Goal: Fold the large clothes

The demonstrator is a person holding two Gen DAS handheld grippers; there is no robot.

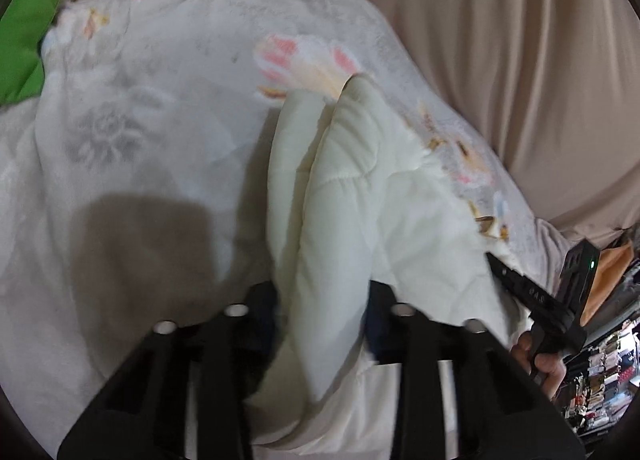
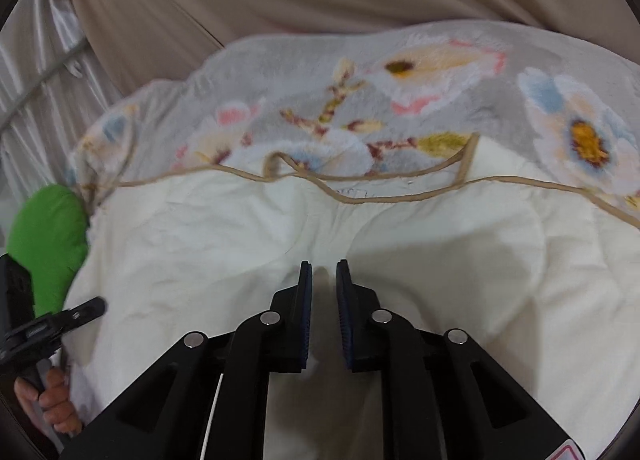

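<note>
1. Blanket (image 1: 160, 108): large, floral fleece face and cream quilted underside, heaped over a beige-draped surface (image 1: 500, 40); fills most of both wrist views
2. Left gripper (image 1: 322, 300): fingers clamped on a thick rolled fold of the cream underside; the fold rises upright from between the pads and curls over at its top
3. Right gripper (image 2: 323, 272): fingers close together with a narrow gap; a small peak of cream cloth sits in that gap at the tips; cannot tell whether the pads press it
4. Right-wrist view: tan piping runs wavy along the blanket's edge, where cream side meets floral side, beyond the fingertips
5. Green cloth (image 2: 48, 244): bright green, at the blanket's left edge in the right view; top-left corner in the left view
6. Each wrist view shows the other gripper at its side edge, a hand on its handle, down against the cream side
7. White pleated fabric at far left of the right view; cluttered shelf blurred at lower right of the left view
</note>
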